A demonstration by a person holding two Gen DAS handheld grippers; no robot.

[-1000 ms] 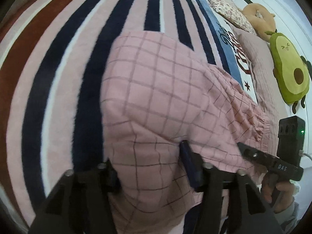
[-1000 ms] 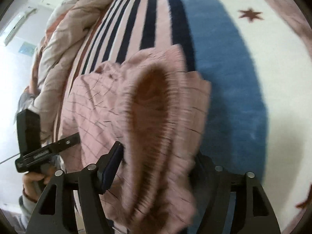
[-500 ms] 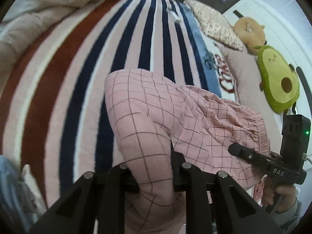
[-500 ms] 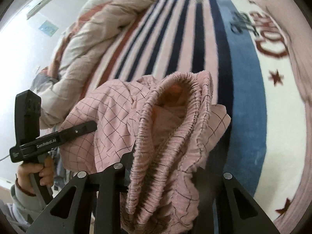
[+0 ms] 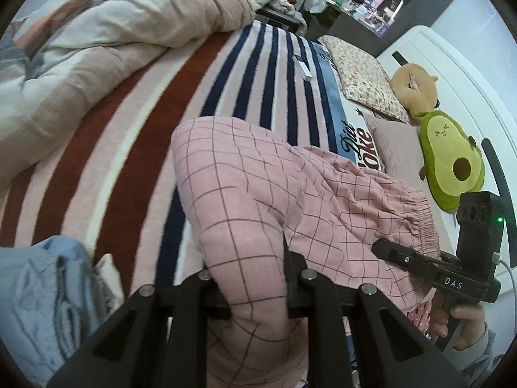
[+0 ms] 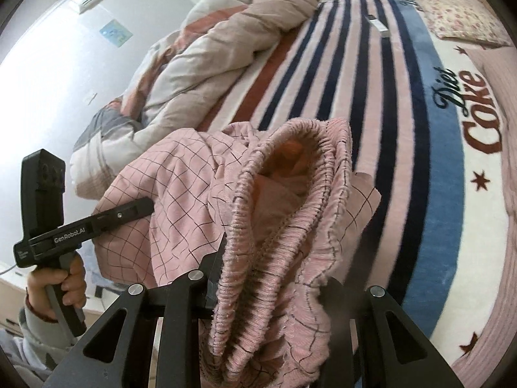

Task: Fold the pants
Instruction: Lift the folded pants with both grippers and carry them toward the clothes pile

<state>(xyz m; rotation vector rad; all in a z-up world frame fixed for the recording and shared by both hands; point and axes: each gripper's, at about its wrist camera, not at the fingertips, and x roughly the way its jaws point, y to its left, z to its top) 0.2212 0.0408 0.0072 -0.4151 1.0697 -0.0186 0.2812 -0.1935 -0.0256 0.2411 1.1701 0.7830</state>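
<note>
Grippers both clamped on cloth. Left gripper [image 5: 255, 294] pinches a fold of the pink checked pants [image 5: 258, 194]; right gripper [image 6: 278, 294] pinches their gathered elastic waistband [image 6: 290, 194]. Pants hang bunched between the two, raised above the striped blanket [image 5: 135, 129] on the bed. Beige duvet [image 5: 113, 38] heaped at far side. Avocado plush [image 5: 452, 161] and floral pillow [image 5: 365, 74] by headboard.

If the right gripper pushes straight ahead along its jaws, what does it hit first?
The pink checked pants: the right gripper is already shut on their bunched waistband. Beyond the cloth, probably the striped blanket, though depth is unclear.
</note>
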